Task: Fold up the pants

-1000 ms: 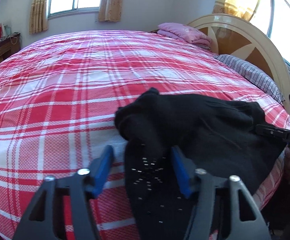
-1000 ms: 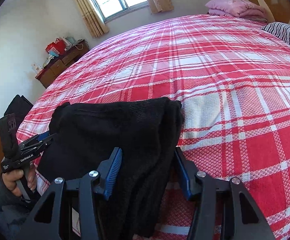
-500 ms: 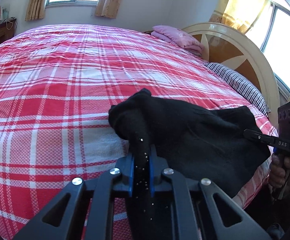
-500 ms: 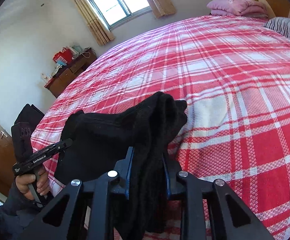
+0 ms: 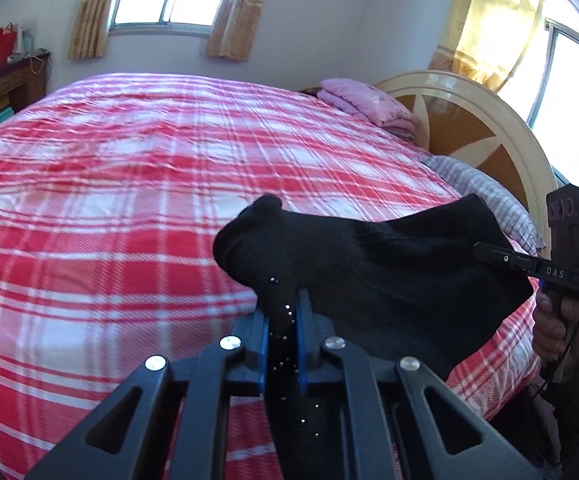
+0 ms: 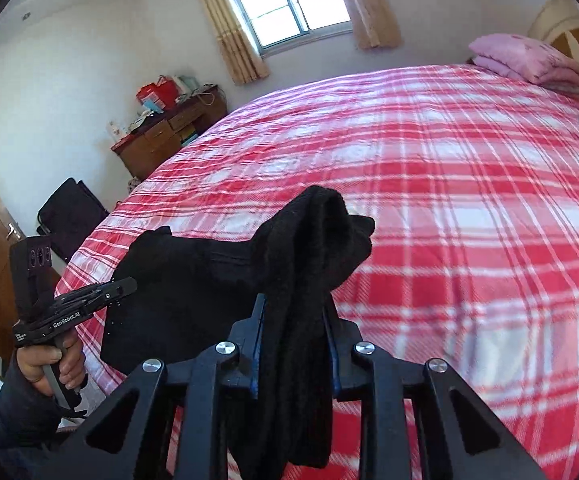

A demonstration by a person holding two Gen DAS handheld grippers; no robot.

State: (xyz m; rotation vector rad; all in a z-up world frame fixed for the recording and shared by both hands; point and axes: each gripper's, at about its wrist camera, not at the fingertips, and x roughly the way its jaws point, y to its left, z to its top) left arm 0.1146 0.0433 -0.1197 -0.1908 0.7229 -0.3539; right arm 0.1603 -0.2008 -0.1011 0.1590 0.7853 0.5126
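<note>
Through the left wrist camera, my left gripper was clamped on a thin bunched corner of the soft black pants hanging just above the bed, while through the right wrist camera my right gripper pinched a thicker, limp fold that I judged light but droopy.
</note>
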